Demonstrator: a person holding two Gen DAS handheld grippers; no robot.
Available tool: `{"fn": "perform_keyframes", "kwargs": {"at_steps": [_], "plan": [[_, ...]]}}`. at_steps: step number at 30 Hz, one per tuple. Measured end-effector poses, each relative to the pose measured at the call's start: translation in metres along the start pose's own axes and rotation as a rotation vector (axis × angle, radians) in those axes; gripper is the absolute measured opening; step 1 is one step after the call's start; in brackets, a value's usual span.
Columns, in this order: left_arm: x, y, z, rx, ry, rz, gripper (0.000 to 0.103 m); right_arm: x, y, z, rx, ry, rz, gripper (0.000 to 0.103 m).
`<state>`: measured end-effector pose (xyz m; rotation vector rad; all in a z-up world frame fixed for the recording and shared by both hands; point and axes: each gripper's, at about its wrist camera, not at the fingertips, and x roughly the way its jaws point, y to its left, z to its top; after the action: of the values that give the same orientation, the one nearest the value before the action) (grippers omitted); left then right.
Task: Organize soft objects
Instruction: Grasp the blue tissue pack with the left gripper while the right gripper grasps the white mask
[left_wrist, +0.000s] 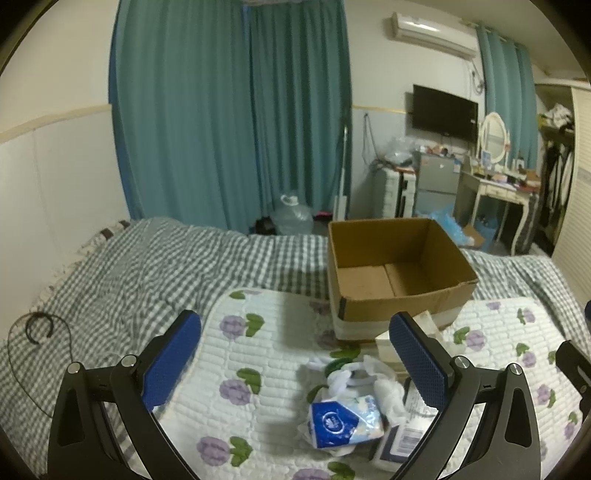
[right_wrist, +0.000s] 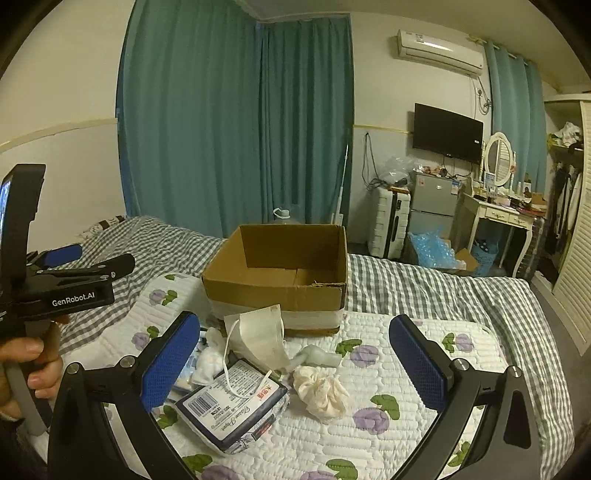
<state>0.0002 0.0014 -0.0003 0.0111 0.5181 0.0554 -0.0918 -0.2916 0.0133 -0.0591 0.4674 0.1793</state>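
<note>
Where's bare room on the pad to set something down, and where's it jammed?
Free: the pad's right side, from the cream cloth out to its edge, and the gingham blanket left of the box. The box looks empty. Crowded: just in front of the box, where mask, tissue packs and white cloths bunch together.

Teal curtains (right_wrist: 236, 122), wall television (right_wrist: 447, 133), dressing table (right_wrist: 498, 216)

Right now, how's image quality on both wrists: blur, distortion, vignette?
Left wrist: dim, soft, bluish cast; the tissue pack is smeared, cardboard box walls bow, corners black. Right wrist: sharper, the pack's label print and barcode show crisply; same barrel distortion, curtains curve.
</note>
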Motion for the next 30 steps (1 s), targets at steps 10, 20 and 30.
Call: {"fn": "perform_keyframes", "kwargs": {"at_steps": [10,20,30], "plan": [[0.039,-0.002,-0.024,0.032,0.135,-0.012,0.103,0.026,-0.019,-0.004,0.027,0.021,0.039,0.103],[0.08,-0.009,-0.06,0.095,0.303,-0.067,0.103,0.082,-0.02,-0.006,0.031,0.077,0.062,0.103],[0.105,-0.023,-0.088,0.182,0.407,-0.198,0.103,0.14,0.0,-0.021,0.002,0.169,0.112,0.103]]}}
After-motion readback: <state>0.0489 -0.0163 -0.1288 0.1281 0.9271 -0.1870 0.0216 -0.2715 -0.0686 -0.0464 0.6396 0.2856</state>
